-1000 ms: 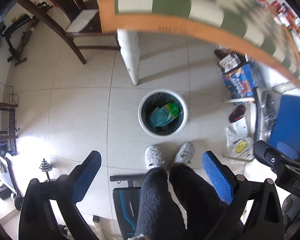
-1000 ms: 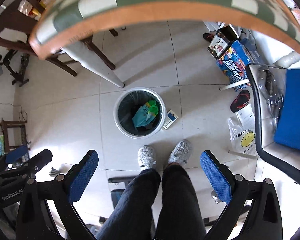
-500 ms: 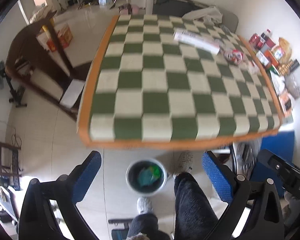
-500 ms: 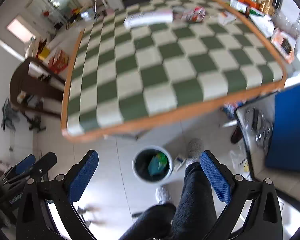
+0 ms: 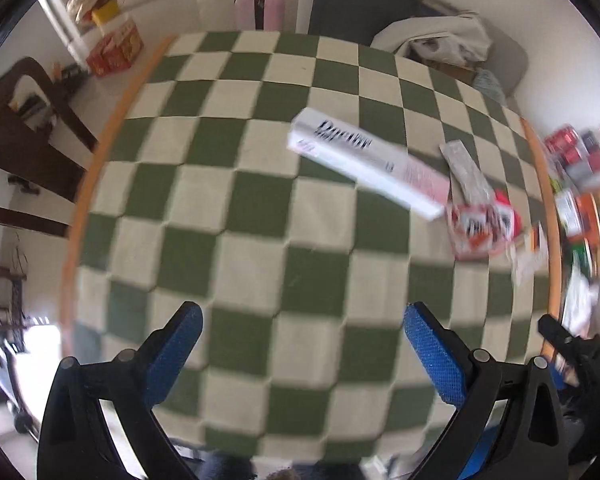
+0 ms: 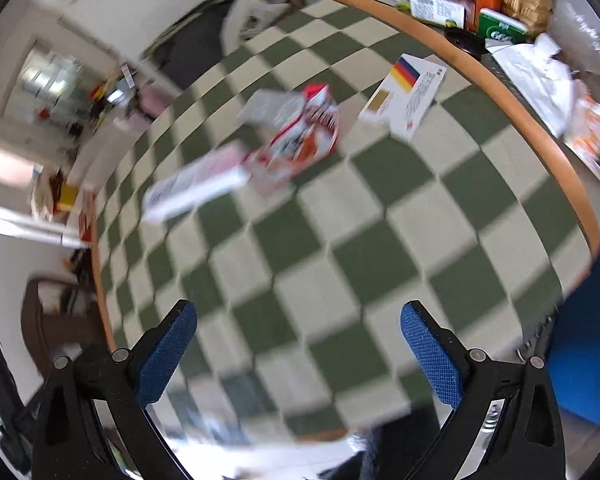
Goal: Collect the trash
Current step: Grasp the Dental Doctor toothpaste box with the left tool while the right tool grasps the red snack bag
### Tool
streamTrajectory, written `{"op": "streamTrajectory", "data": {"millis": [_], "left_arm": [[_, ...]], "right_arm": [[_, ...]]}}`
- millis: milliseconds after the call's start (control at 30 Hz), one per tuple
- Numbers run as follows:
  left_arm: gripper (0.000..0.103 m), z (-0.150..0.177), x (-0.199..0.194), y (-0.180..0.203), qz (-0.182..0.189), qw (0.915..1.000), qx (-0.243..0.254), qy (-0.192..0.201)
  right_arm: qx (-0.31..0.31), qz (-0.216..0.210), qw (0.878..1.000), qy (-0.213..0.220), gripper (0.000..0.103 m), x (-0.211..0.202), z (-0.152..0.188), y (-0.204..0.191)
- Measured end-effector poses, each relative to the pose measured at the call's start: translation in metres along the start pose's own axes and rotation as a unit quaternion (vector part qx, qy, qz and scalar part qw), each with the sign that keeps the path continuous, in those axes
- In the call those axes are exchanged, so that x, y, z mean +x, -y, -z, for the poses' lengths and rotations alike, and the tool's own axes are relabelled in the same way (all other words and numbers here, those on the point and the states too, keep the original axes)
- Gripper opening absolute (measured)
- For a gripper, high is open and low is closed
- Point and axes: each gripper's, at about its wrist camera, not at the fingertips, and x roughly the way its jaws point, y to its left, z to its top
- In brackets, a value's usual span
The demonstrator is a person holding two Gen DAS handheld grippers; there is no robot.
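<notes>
A long white and pink box (image 5: 368, 162) lies on the green and cream checked table (image 5: 260, 240), also in the right wrist view (image 6: 196, 184). A red and white wrapper (image 5: 480, 224) with a silver foil piece (image 5: 466, 168) lies to its right; the wrapper also shows in the right wrist view (image 6: 304, 136). A white card with a black, red and yellow flag (image 6: 406, 96) lies further right. My left gripper (image 5: 302, 352) is open and empty above the near part of the table. My right gripper (image 6: 298, 346) is open and empty too. The bin is out of view.
Boxes, cans and packets (image 6: 472, 4) crowd the right side beyond the orange table edge (image 6: 540, 136). A dark wooden chair (image 5: 24, 132) stands left of the table. A grey sofa with a white cloth (image 5: 432, 44) is behind it. A blue panel (image 6: 584, 344) is at the near right.
Both grippers have risen from looking down at the floor bin to looking over the tabletop. The bin and the person's legs have left view. Both stay open.
</notes>
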Motion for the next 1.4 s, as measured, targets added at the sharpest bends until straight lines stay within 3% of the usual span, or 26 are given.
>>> {"op": "streamTrajectory", "data": {"millis": [233, 367, 467, 533, 567, 633, 667, 700, 767, 833, 900, 967, 1067, 1133, 1167, 1200, 1233, 1300, 1367, 1400], "left_arm": [[0.102, -0.088, 0.087, 0.047, 0.027, 0.9927, -0.095, -0.069], [0.102, -0.112, 0.125, 0.052, 0.033, 0.9818, -0.153, -0.108], [0.102, -0.120, 0.143, 0.047, 0.038, 0.9699, -0.209, -0.119], [0.102, -0.121, 0.151, 0.047, 0.026, 0.9676, -0.219, -0.122], [0.098, -0.121, 0.153, 0.048, 0.021, 0.9677, -0.220, -0.122], [0.079, -0.121, 0.155, 0.053, 0.002, 0.9743, -0.191, -0.119], [0.076, -0.120, 0.155, 0.058, -0.005, 0.9791, -0.166, -0.118], [0.073, -0.118, 0.152, 0.064, -0.014, 0.9856, -0.128, -0.110], [0.063, -0.110, 0.139, 0.083, -0.052, 0.9956, 0.001, -0.078], [0.061, -0.094, 0.132, 0.095, -0.083, 0.9889, 0.104, -0.067], [0.061, -0.075, 0.128, 0.093, -0.101, 0.9800, 0.157, -0.068], [0.061, -0.066, 0.131, 0.084, -0.096, 0.9794, 0.156, -0.085], [0.061, -0.059, 0.138, 0.059, -0.065, 0.9882, 0.084, -0.110], [0.061, -0.058, 0.138, 0.051, -0.050, 0.9914, 0.050, -0.110], [0.060, -0.058, 0.136, 0.049, -0.047, 0.9926, 0.043, -0.104], [0.050, -0.057, 0.134, 0.048, -0.045, 0.9935, 0.041, -0.095], [0.042, -0.059, 0.133, 0.048, -0.046, 0.9937, 0.043, -0.092], [0.043, -0.063, 0.128, 0.048, -0.047, 0.9939, 0.051, -0.085], [0.043, -0.062, 0.124, 0.050, -0.053, 0.9937, 0.063, -0.076], [0.042, -0.061, 0.121, 0.053, -0.055, 0.9936, 0.069, -0.070]], "right_arm": [[0.059, 0.010, 0.998, -0.035, 0.094, 0.098, -0.124, 0.021], [0.072, 0.014, 0.996, -0.051, 0.088, 0.139, -0.156, 0.026], [0.066, 0.017, 0.997, -0.048, 0.074, 0.159, -0.167, 0.023], [0.055, 0.020, 0.998, -0.039, 0.068, 0.167, -0.171, 0.017], [0.047, 0.021, 0.998, -0.031, 0.058, 0.168, -0.172, 0.014], [0.024, 0.026, 0.999, -0.028, 0.048, 0.174, -0.175, 0.003], [0.013, 0.027, 0.999, -0.025, 0.039, 0.175, -0.177, -0.003], [0.003, 0.030, 0.999, -0.026, 0.021, 0.177, -0.178, -0.005], [-0.016, 0.030, 0.999, -0.030, 0.021, 0.178, -0.180, -0.011], [-0.039, 0.035, 0.998, -0.030, 0.018, 0.175, -0.181, -0.016], [-0.068, 0.035, 0.997, -0.030, 0.014, 0.170, -0.181, -0.022], [-0.097, 0.045, 0.994, -0.032, 0.010, 0.164, -0.181, -0.028], [-0.100, 0.041, 0.993, -0.056, 0.011, 0.170, -0.182, -0.030], [-0.072, 0.024, 0.994, -0.074, 0.021, 0.176, -0.181, -0.019], [-0.059, 0.013, 0.995, -0.077, 0.035, 0.173, -0.174, -0.014], [-0.046, 0.009, 0.995, -0.089, 0.044, 0.178, -0.174, -0.007], [-0.038, 0.001, 0.996, -0.082, 0.048, 0.177, -0.173, -0.007], [-0.041, -0.003, 0.996, -0.074, 0.055, 0.180, -0.171, -0.012], [-0.062, 0.010, 0.996, -0.059, 0.049, 0.183, -0.168, -0.023], [-0.069, 0.015, 0.996, -0.052, 0.022, 0.184, -0.166, -0.026]]}}
